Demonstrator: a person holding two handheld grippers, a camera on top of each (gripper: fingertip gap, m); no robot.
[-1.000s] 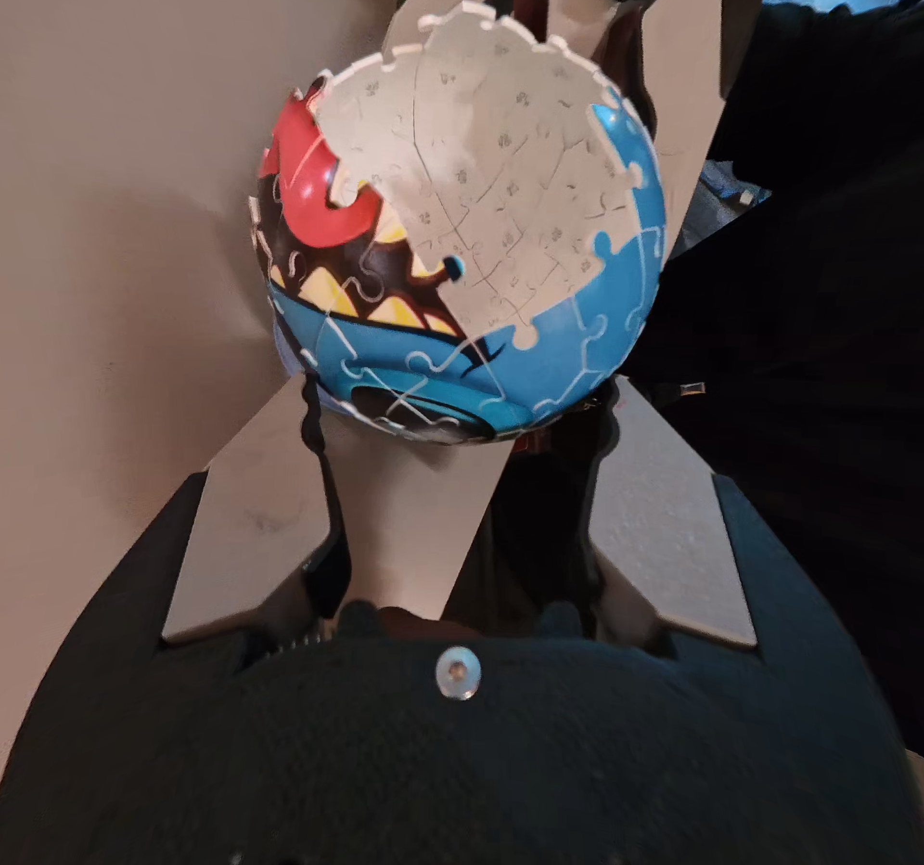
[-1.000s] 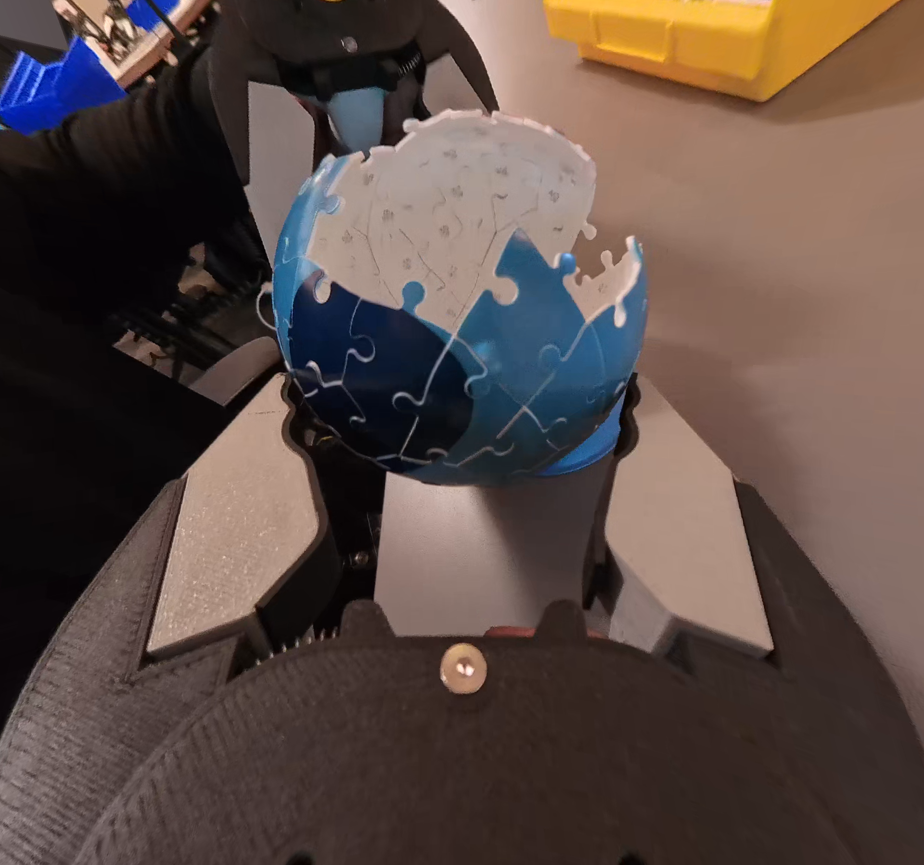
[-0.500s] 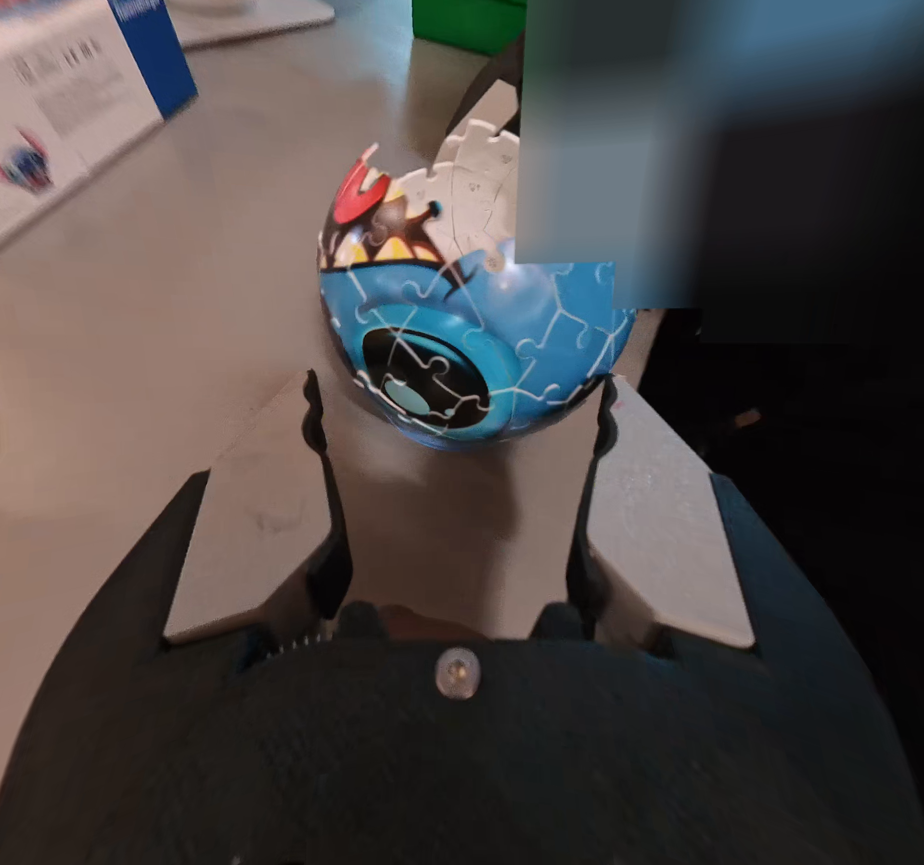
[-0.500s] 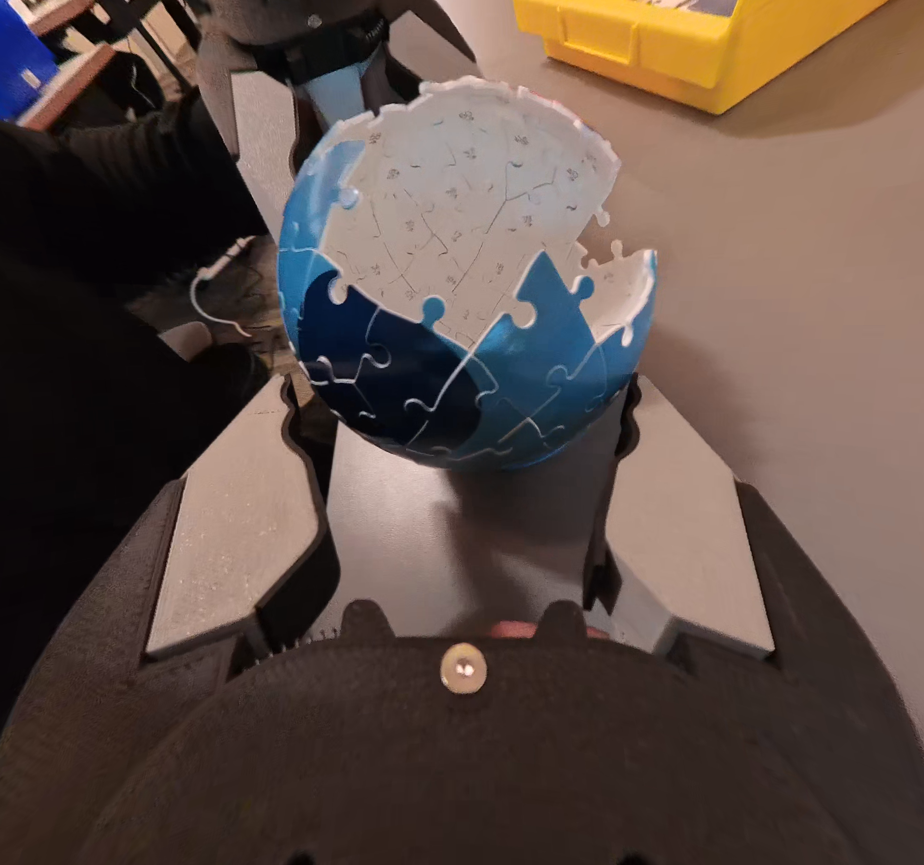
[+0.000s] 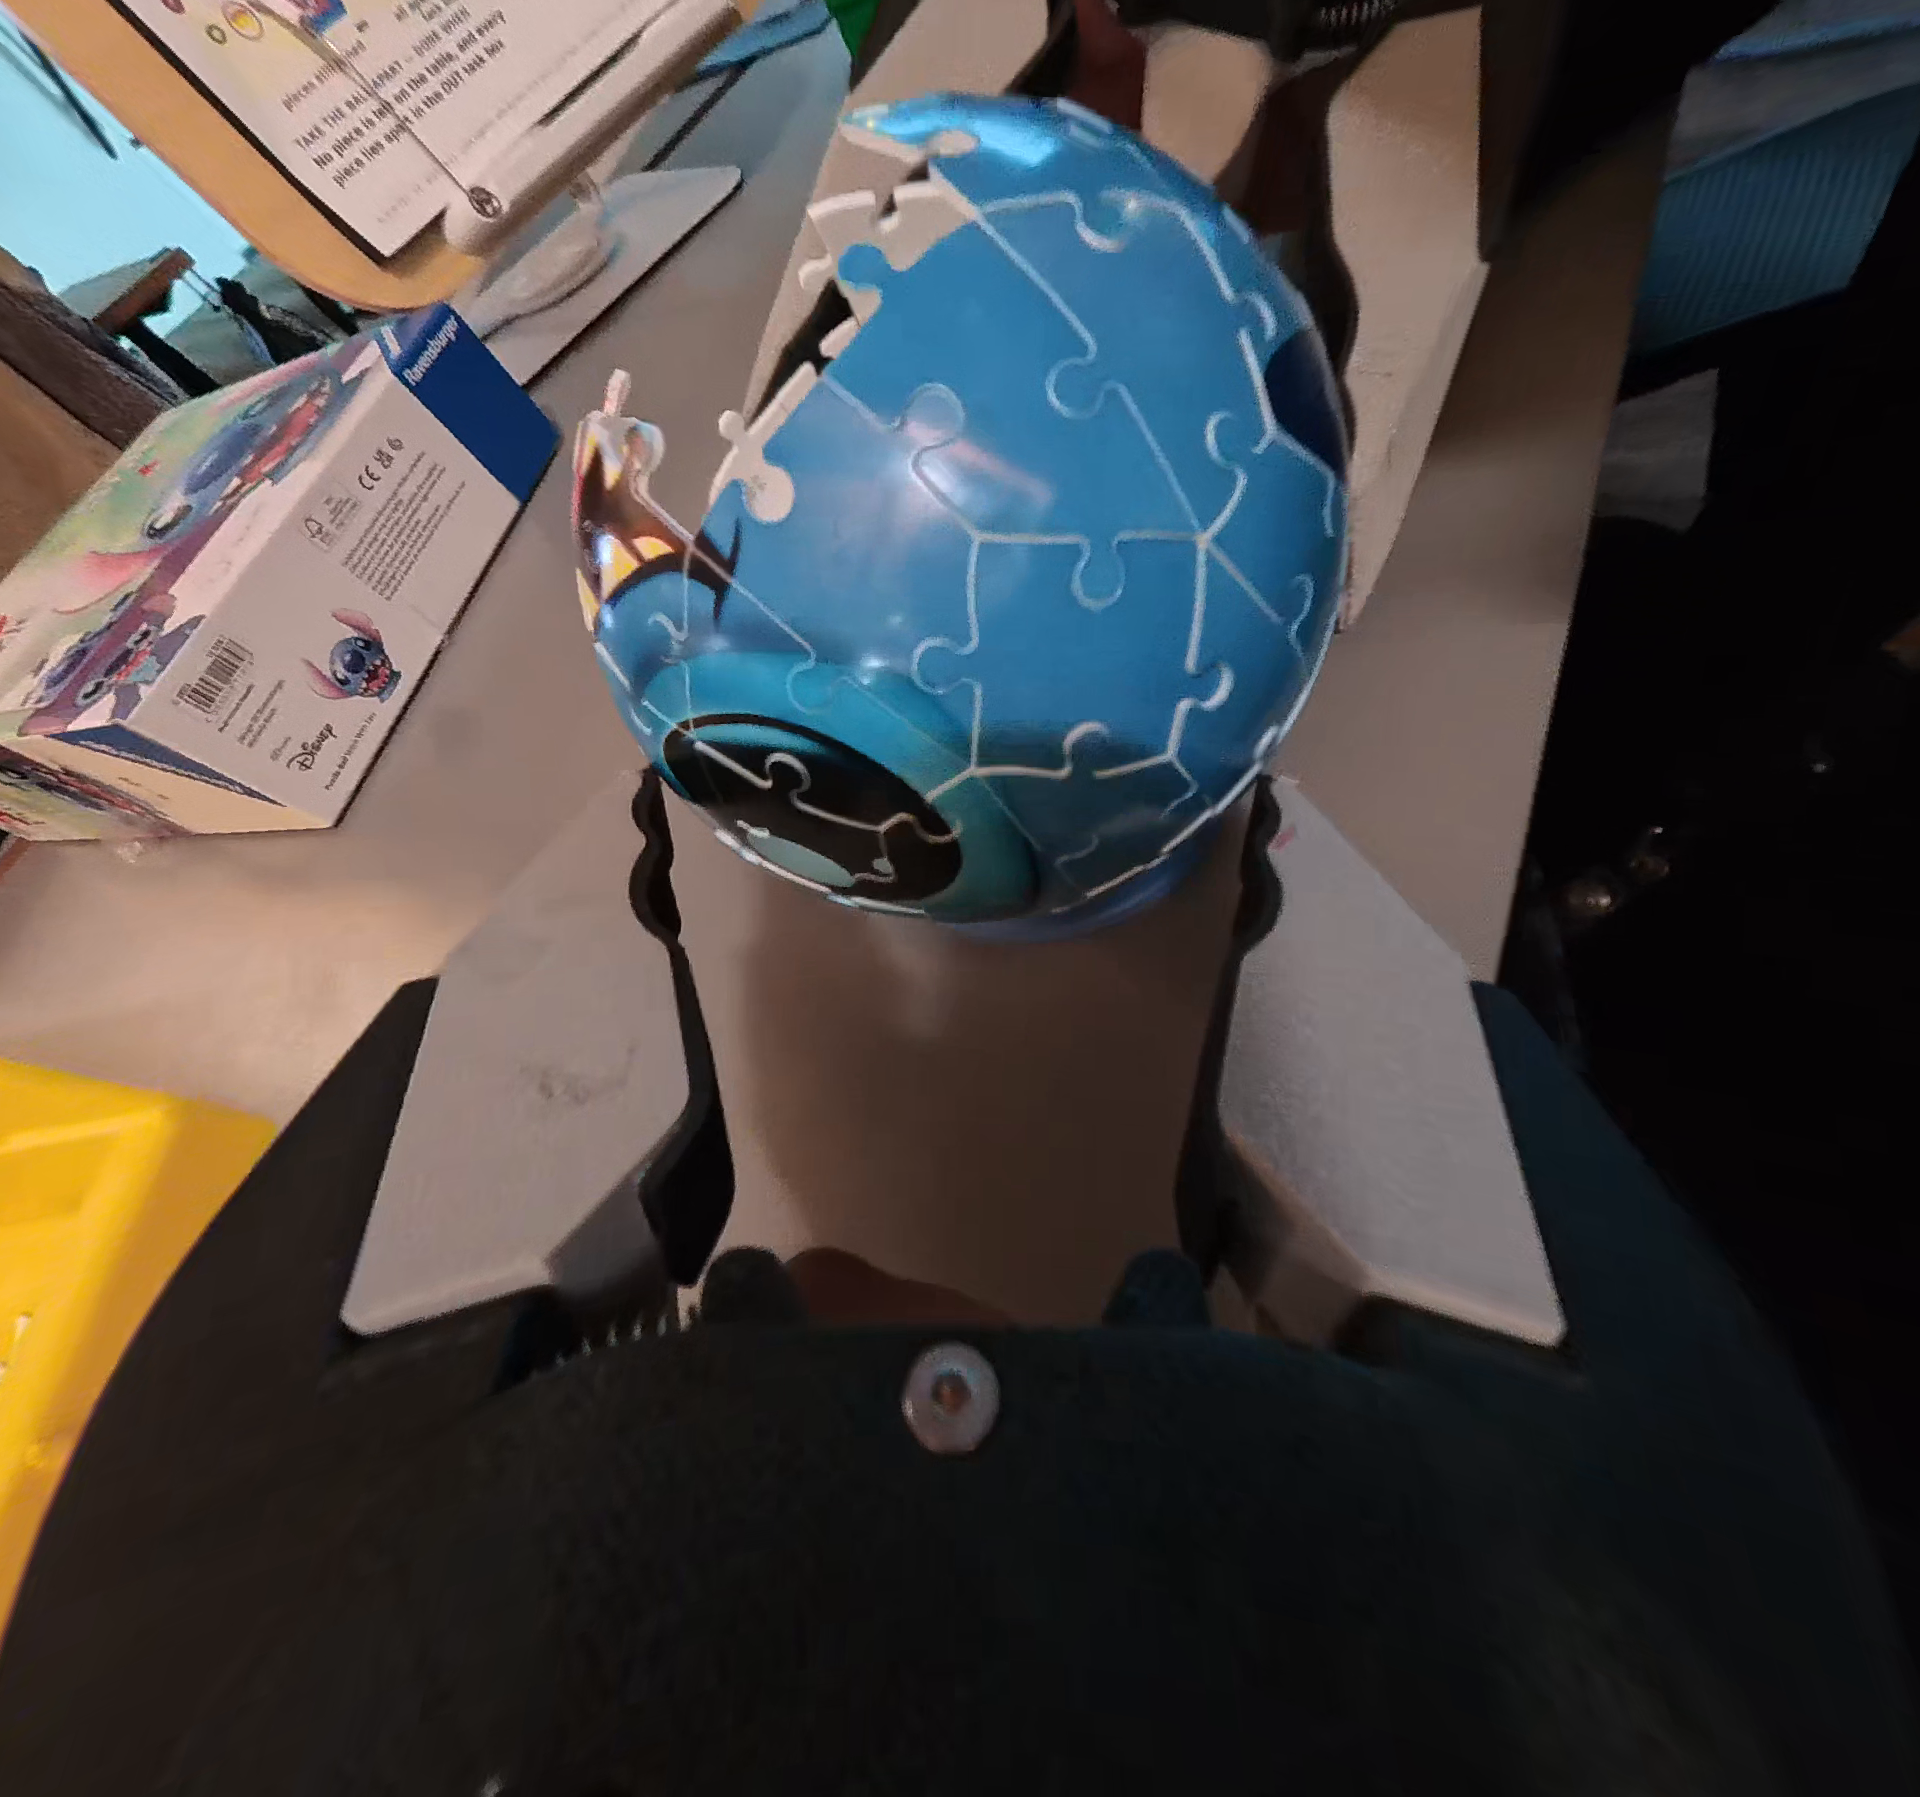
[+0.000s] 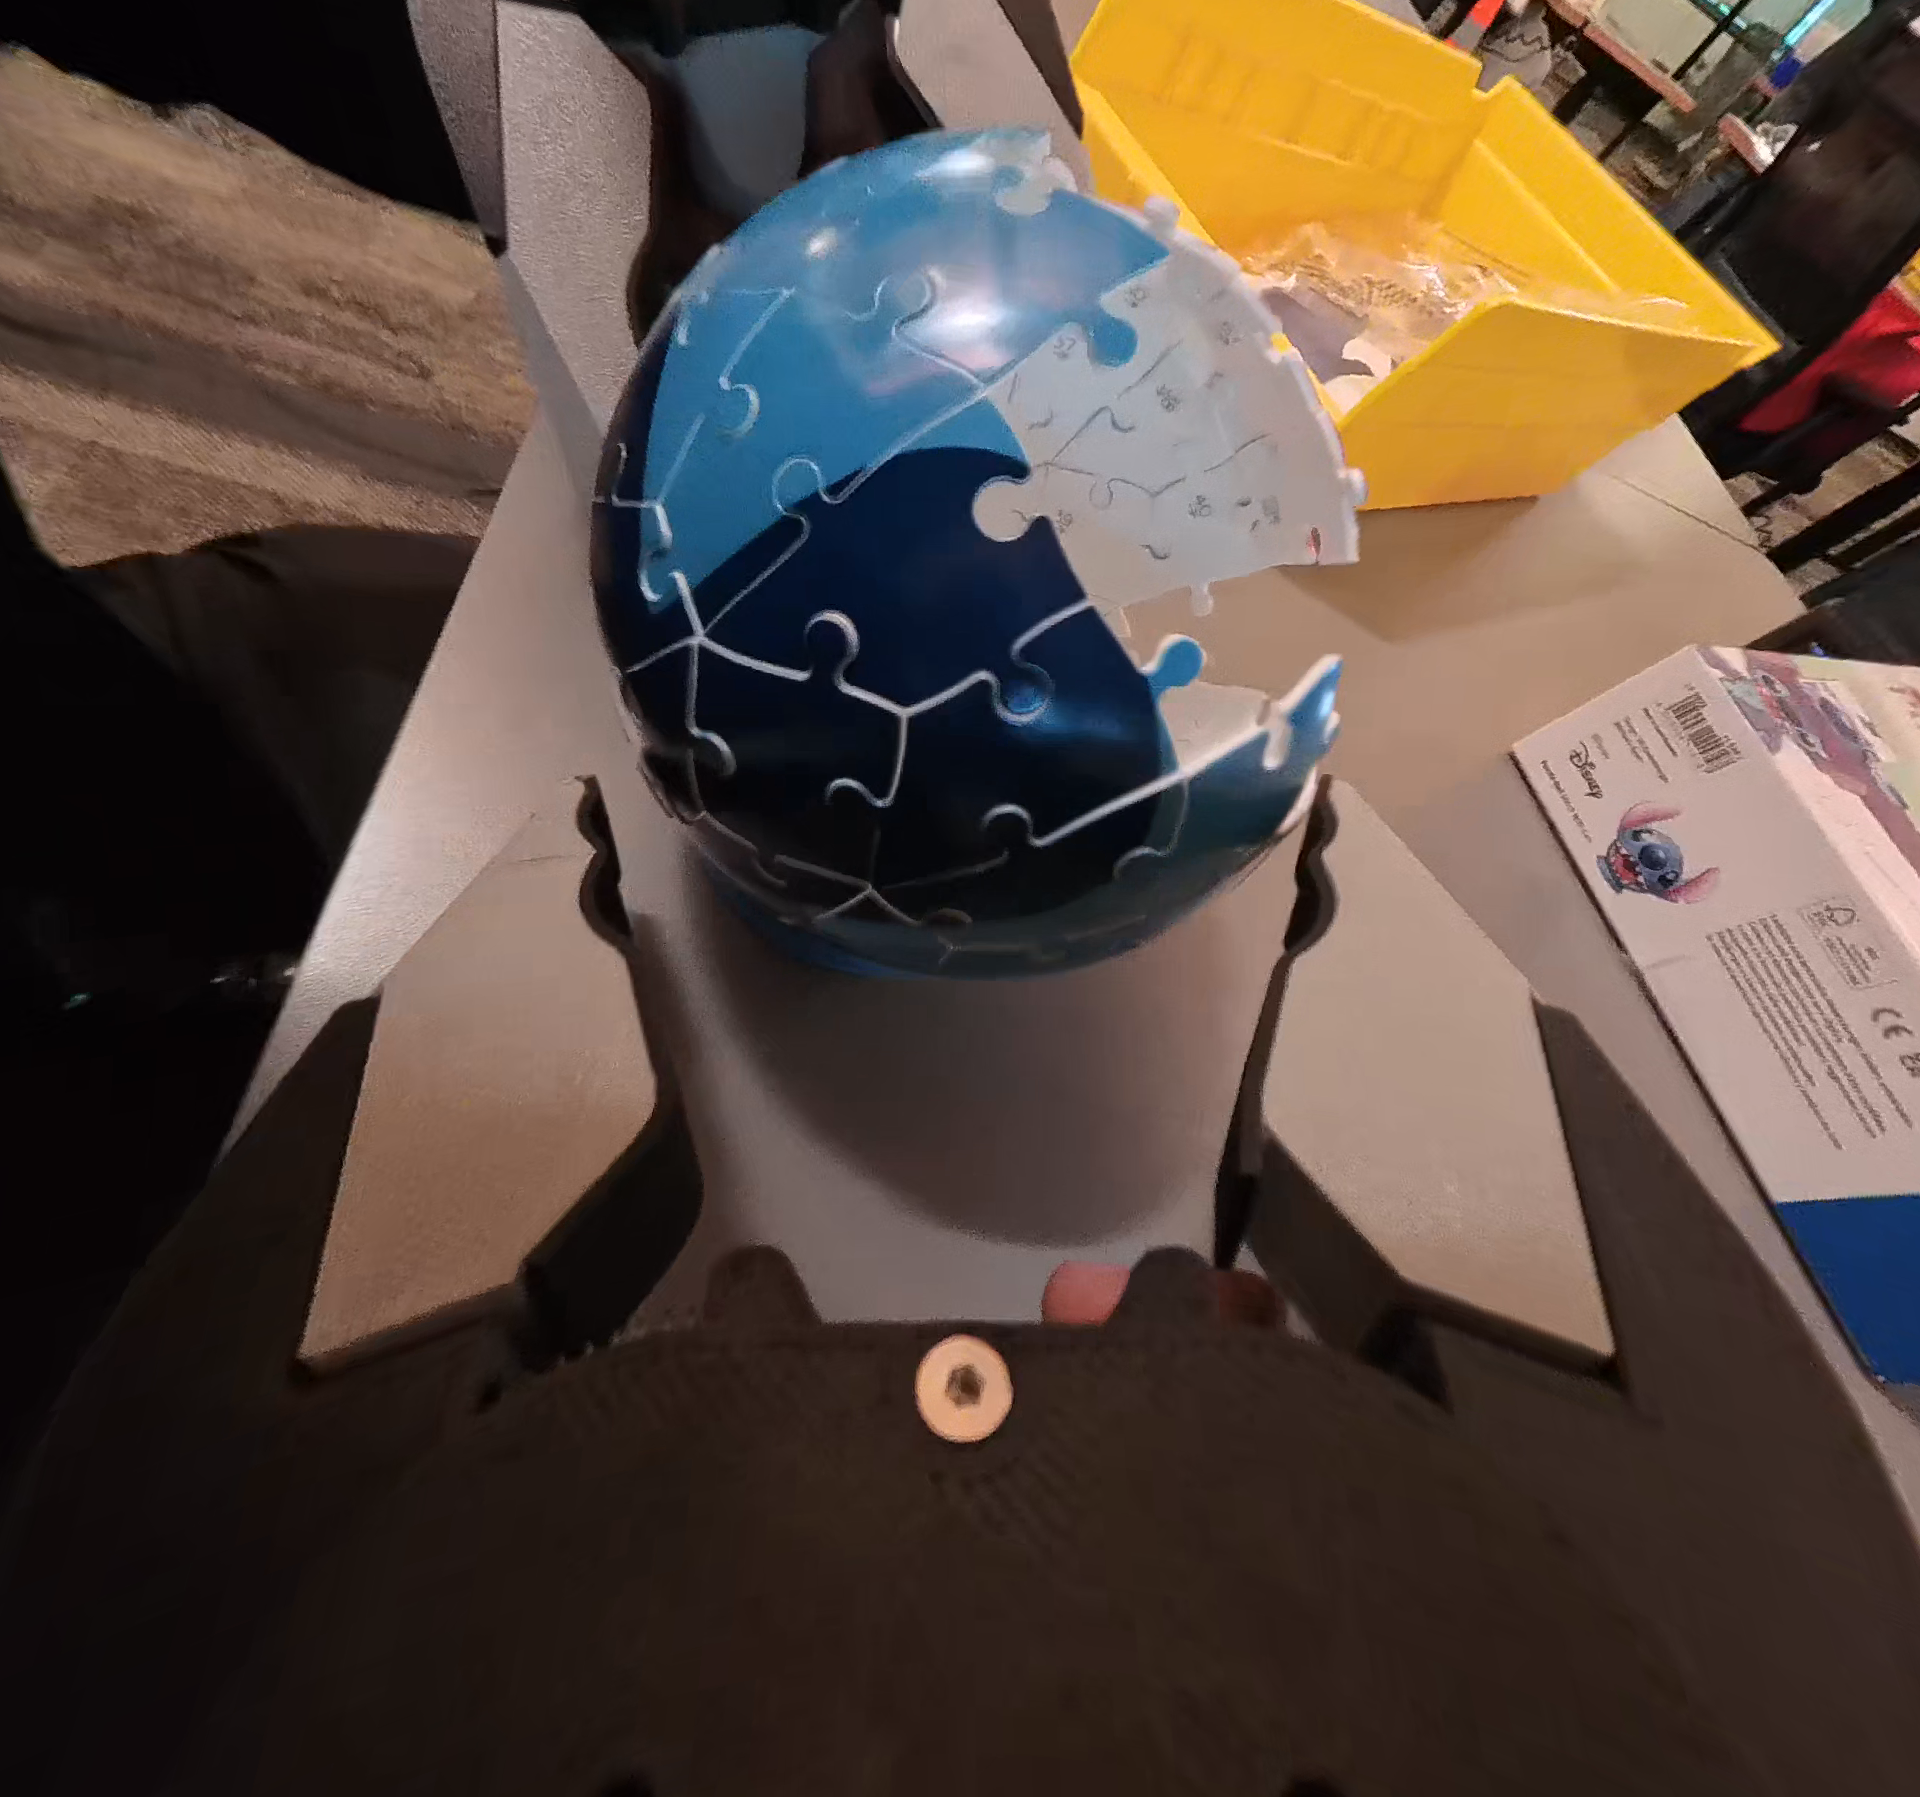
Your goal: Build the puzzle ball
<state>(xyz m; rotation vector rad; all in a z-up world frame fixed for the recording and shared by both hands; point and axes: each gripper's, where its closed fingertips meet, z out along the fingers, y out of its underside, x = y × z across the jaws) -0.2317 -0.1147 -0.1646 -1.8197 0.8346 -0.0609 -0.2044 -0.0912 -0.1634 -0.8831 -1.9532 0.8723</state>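
Now the blue puzzle ball (image 5: pixel 997 542) sits between the left gripper (image 5: pixel 951 812) and right gripper (image 6: pixel 951 812); both squeeze it. Beside the ball, a box (image 5: pixel 260 594) lies on the worktop (image 5: pixel 312 926).

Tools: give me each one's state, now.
Left tool: closed on the puzzle ball.
Right tool: closed on the same ball.

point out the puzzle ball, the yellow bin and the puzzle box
puzzle ball (image 6: pixel 883 625), right wrist view, dark blue outer shell
yellow bin (image 6: pixel 1475 407), right wrist view, near outer wall
puzzle box (image 5: pixel 312 594), left wrist view, white side panel
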